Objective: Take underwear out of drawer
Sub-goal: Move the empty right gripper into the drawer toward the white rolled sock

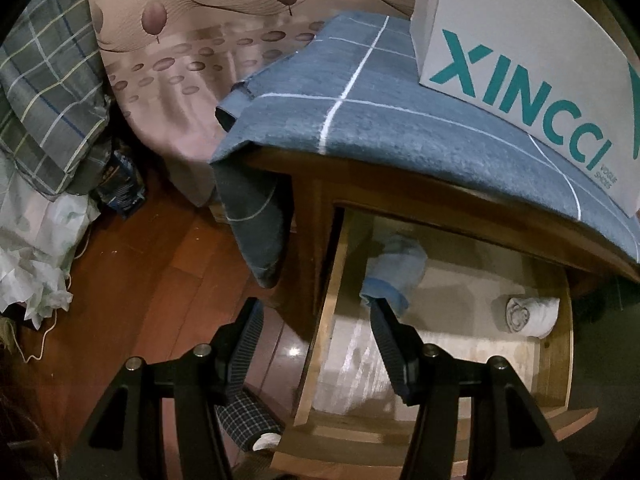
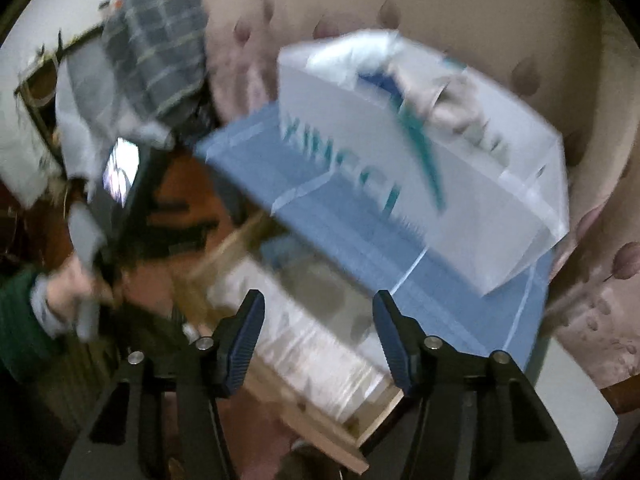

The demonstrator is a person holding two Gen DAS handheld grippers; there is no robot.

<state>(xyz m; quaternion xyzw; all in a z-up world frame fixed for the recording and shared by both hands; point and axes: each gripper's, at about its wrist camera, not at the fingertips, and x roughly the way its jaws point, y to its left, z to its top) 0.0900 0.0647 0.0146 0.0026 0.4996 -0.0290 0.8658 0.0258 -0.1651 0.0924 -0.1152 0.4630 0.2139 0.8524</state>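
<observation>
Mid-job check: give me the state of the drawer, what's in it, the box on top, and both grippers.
Drawer: pulled open.
Blue roll: lying in the drawer, ungripped.
White roll: lying in the drawer, right side, untouched.
Shoe box: closed, on the blue cloth.
Left gripper: open, empty, over the drawer's edge.
Right gripper: open, empty, view blurred.

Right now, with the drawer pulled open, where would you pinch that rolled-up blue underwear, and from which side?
Grip the blue roll across its middle, coming from above through the open drawer. It lies on its side on the drawer floor, clear of the white roll, so the two fingers can straddle its rounded width. Probably soft, so pinch firmly.
</observation>
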